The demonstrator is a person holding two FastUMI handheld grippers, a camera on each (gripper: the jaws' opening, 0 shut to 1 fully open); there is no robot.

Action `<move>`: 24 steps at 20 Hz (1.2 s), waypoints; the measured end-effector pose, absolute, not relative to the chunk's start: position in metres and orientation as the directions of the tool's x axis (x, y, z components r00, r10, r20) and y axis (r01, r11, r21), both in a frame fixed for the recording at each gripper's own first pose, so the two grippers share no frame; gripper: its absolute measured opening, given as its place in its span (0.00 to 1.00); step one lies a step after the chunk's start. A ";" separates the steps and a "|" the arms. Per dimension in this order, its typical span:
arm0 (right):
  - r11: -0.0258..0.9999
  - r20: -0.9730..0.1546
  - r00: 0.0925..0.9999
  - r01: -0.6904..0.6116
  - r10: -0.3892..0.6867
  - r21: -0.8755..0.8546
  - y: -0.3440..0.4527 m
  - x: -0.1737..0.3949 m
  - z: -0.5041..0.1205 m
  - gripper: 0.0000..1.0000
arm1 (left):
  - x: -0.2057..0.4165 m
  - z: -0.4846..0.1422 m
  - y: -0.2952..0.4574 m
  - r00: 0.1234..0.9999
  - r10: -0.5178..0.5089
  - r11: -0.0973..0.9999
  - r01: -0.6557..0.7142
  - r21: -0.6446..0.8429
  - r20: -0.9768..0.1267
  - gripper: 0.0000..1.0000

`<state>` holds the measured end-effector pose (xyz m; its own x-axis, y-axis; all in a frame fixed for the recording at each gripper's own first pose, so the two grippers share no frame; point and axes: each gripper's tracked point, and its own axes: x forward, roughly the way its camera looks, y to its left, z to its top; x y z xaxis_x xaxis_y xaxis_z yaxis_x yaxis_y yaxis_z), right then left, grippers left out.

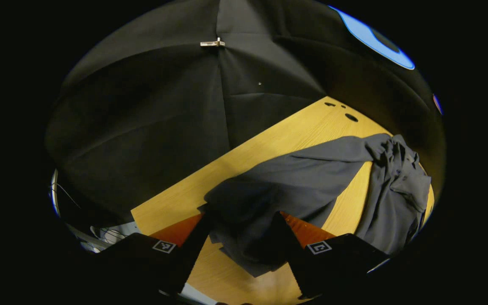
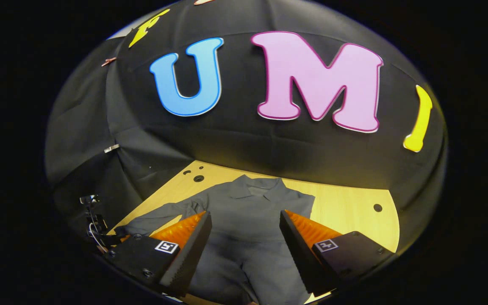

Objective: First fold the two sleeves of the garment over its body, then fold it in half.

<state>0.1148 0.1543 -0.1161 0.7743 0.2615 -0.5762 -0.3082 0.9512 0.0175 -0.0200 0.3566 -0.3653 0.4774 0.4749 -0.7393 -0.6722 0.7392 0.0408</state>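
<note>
The grey collared shirt (image 2: 252,220) lay on the wooden table (image 2: 345,207) (collar toward the wall). The left gripper (image 1: 244,237) stood spread around its sleeve (image 1: 295,178); the right gripper (image 2: 244,241) hung spread above its body.

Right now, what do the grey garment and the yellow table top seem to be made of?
The grey collared long-sleeved garment looks like soft, matte woven cloth, perhaps cotton or a blend: it drapes limply and bunches into folds, with no shine. The yellow wood-grain table top looks like wood or a wood-pattern laminate, smooth and slightly glossy: fine straight grain lines run along it, and round holes are cut in it.
</note>
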 end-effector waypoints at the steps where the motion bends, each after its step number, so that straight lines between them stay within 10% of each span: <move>1: 0.953 -0.578 0.775 -0.304 0.254 0.012 0.145 0.113 -0.116 1.00 | -0.017 -0.364 0.357 0.484 0.480 0.744 -0.666 0.048 -0.731 0.98; 8: 0.959 -0.552 0.800 -0.282 0.234 -0.002 0.102 0.103 -0.108 0.99 | 0.000 -0.366 0.345 0.524 0.421 0.814 -0.579 0.053 -0.740 0.63; 12: 0.967 -0.557 0.804 -0.255 0.207 -0.009 0.081 0.096 -0.111 0.99 | 0.010 -0.363 0.342 0.517 0.379 0.850 -0.523 0.068 -0.767 0.10; 24: 0.992 -0.557 0.824 -0.127 0.104 -0.004 0.004 0.068 -0.115 0.99 | 0.075 -0.252 0.328 0.672 0.353 0.859 -0.508 -0.059 -0.651 0.06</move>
